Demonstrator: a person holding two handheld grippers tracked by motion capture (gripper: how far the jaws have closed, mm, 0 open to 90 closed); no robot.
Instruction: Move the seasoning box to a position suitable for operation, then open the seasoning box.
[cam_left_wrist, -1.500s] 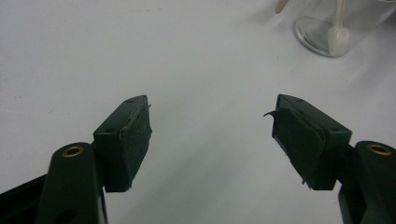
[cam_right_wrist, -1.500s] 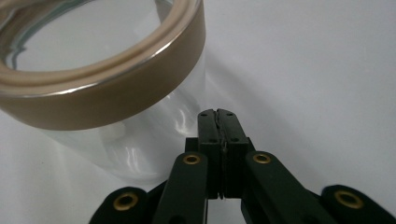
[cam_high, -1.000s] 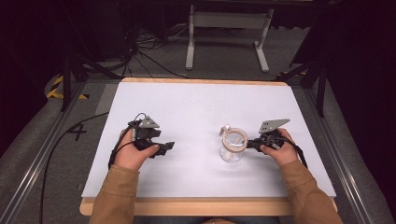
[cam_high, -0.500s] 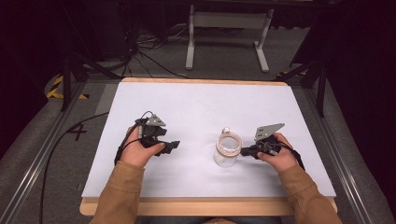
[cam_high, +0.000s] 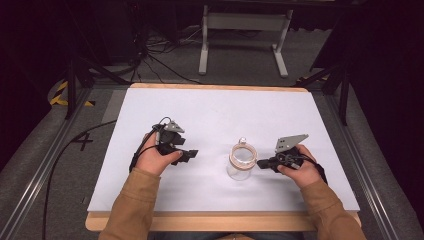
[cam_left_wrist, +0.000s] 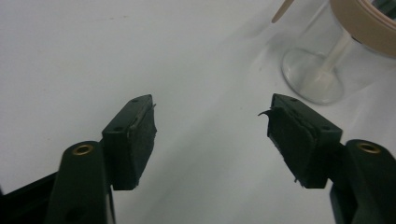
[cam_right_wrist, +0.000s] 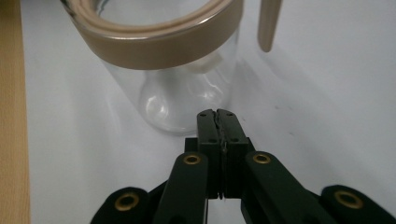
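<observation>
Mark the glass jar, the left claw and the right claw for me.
glass jar (cam_high: 241, 162), high view, on its tan rim band.
left claw (cam_left_wrist: 210, 133), left gripper view, midway between its open tips.
right claw (cam_right_wrist: 218, 114), right gripper view, at its shut tips.

We list two sleeves (cam_high: 134, 205) of tan-brown cloth, one on each forearm, reaching to the wrists. Our left claw (cam_high: 189, 154) is black, with a small grey three-cornered plate on top and a thin black cable looping off its rear. Our right claw (cam_high: 262, 163) is black too, topped by a larger grey three-cornered plate. In both claw views we note matt black jaws, brass-coloured rivets at the pivots, small screw holes, and dark rubbery pads (cam_left_wrist: 140, 140) with frayed edges.
</observation>
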